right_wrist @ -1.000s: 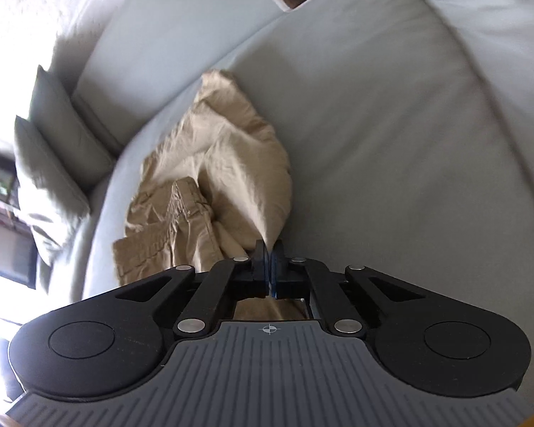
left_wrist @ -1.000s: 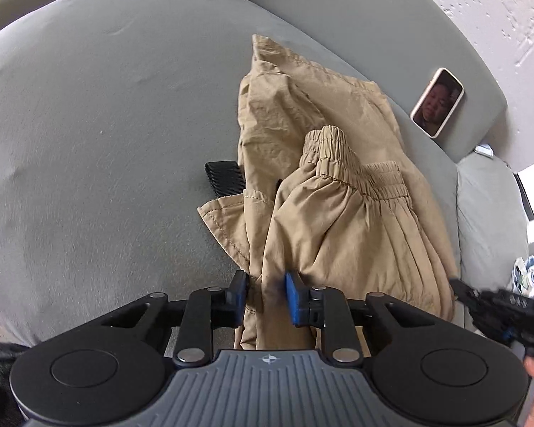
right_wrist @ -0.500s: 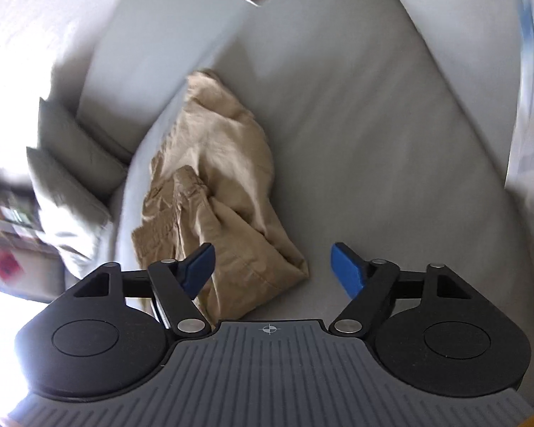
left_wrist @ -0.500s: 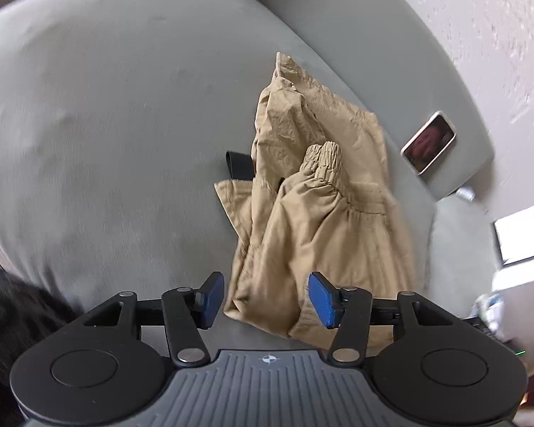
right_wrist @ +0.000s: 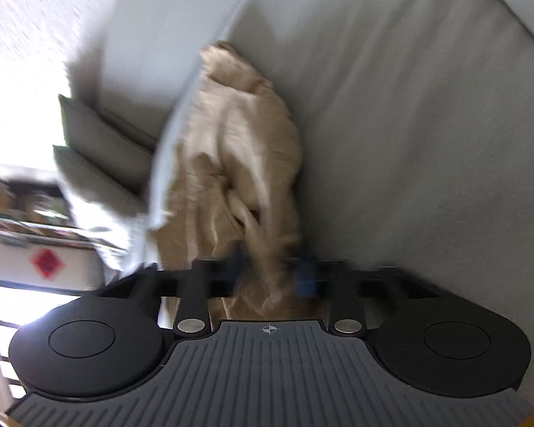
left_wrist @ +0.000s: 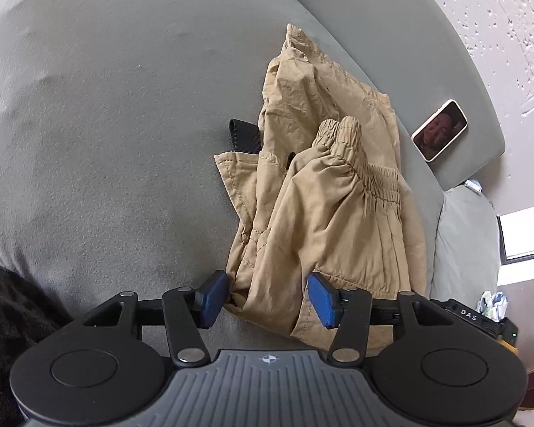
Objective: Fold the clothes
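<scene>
Left wrist view: the khaki trousers [left_wrist: 324, 185] lie bunched on the grey sofa seat [left_wrist: 106, 124], elastic waistband uppermost, a black strap [left_wrist: 245, 135] showing from beneath the cloth at its left edge. A phone [left_wrist: 439, 130] rests on the sofa back, well apart from the garment. The left gripper [left_wrist: 267, 297] stands released, its blue pads parted to either side of the near hem, cloth between them but not pressed. Judgement: before clenching, the pads should straddle one clean edge of the hem, not the whole bunch, or the layers will drag together.

Right wrist view: heavily blurred. The trousers [right_wrist: 238, 163] run away from the camera along the seat, grey cushions [right_wrist: 99, 149] to the left. The right gripper [right_wrist: 270, 277] has its jaws closing, a gathered ridge of cloth between them; whether the pads already bite cannot be told. Judgement: both hands should take matching corners and lift evenly so the fold lies flat
</scene>
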A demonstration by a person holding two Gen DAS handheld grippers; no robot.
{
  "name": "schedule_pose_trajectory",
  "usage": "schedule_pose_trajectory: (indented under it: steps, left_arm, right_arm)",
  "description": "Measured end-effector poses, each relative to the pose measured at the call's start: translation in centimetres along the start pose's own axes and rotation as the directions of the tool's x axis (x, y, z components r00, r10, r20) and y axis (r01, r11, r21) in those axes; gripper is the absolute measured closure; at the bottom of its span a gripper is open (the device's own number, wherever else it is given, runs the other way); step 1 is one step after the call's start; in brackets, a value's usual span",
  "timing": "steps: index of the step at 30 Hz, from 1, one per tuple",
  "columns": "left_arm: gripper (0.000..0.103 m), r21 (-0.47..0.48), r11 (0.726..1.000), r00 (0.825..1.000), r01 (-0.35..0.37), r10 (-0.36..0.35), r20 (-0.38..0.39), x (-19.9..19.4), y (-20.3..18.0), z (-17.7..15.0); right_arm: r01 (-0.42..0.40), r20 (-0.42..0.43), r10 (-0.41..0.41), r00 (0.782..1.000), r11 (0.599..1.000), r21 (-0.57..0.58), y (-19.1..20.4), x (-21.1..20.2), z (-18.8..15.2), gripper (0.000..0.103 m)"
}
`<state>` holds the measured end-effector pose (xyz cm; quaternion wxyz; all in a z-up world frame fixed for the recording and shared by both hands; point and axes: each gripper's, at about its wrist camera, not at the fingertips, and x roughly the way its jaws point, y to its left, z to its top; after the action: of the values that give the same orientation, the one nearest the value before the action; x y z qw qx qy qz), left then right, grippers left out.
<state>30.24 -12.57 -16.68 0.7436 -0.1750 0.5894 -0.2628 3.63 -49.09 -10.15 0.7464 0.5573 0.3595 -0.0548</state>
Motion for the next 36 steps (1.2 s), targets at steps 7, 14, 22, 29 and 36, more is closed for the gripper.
schedule_pose_trajectory:
  steps: [7, 14, 22, 29, 36]
  left_arm:
    - [0.053, 0.206, 0.976, 0.997, -0.071, 0.075, -0.015, 0.8, -3.4, -0.1]
    - [0.054, 0.308, 0.951, 0.995, -0.035, 0.062, -0.079, 0.0, -5.2, -1.6]
    - [0.05, 0.322, 0.945, 0.998, -0.059, 0.061, 0.005, -4.1, -5.6, -2.4]
    - [0.053, 0.445, 0.892, 0.994, 0.082, -0.105, 0.027, -3.4, -9.4, -2.4]
    - [0.076, 0.326, 0.945, 0.997, -0.008, 0.032, -0.066, 2.9, -8.8, -0.7]
  right_arm:
    - [0.044, 0.115, -0.034, 0.993, 0.995, -0.088, 2.6, -2.4, -2.4, 0.098]
    - [0.003, 0.125, -0.002, 0.992, 1.0, -0.008, 2.1, -6.3, -5.3, 0.098]
    - [0.258, 0.174, -0.253, 0.952, 0.966, -0.002, 1.2, -12.1, -6.9, 0.062]
    - [0.274, 0.209, -0.239, 0.948, 0.949, -0.154, 4.5, -12.2, -5.9, 0.038]
    - [0.182, 0.152, -0.189, 0.97, 0.982, 0.059, 0.2, -8.6, -5.2, 0.04]
